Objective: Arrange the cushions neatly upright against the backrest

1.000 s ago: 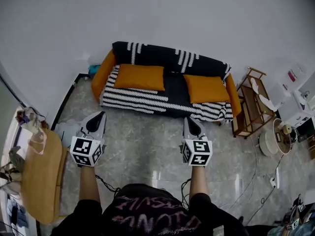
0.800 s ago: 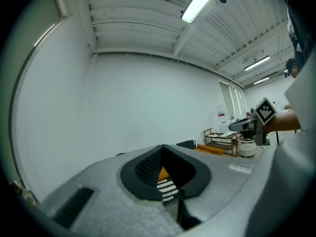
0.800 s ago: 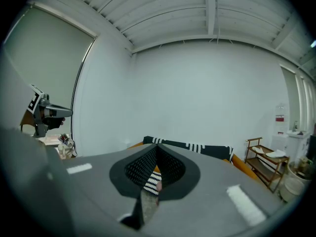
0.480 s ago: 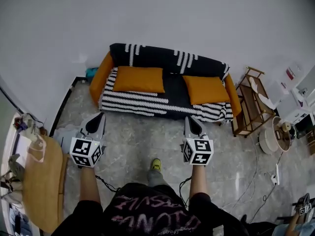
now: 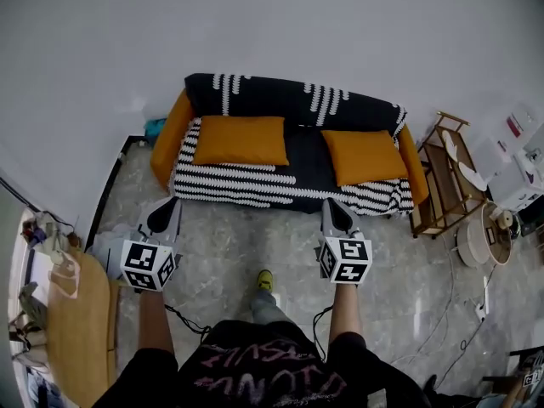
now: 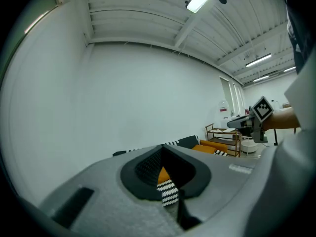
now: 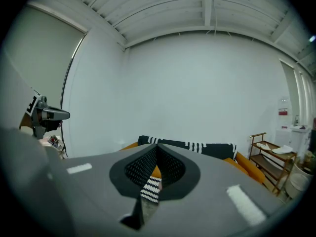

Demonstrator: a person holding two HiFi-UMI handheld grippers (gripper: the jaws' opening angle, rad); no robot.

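Cushions lie flat on the striped sofa (image 5: 289, 102) seat, left cushion (image 5: 240, 140) and right cushion (image 5: 364, 157) well apart, while left gripper (image 5: 165, 213) and right gripper (image 5: 333, 214) hang over the floor (image 5: 246, 238) before it, both pressed together, empty.

Sofa on the floor, upper middle of my head view.
The sofa (image 5: 255, 179), under a black-and-white striped cover, stands on the grey tiled floor (image 5: 238, 240). A left orange cushion (image 5: 240, 140) and a right orange cushion (image 5: 364, 156) lie on its seat, apart from each other.
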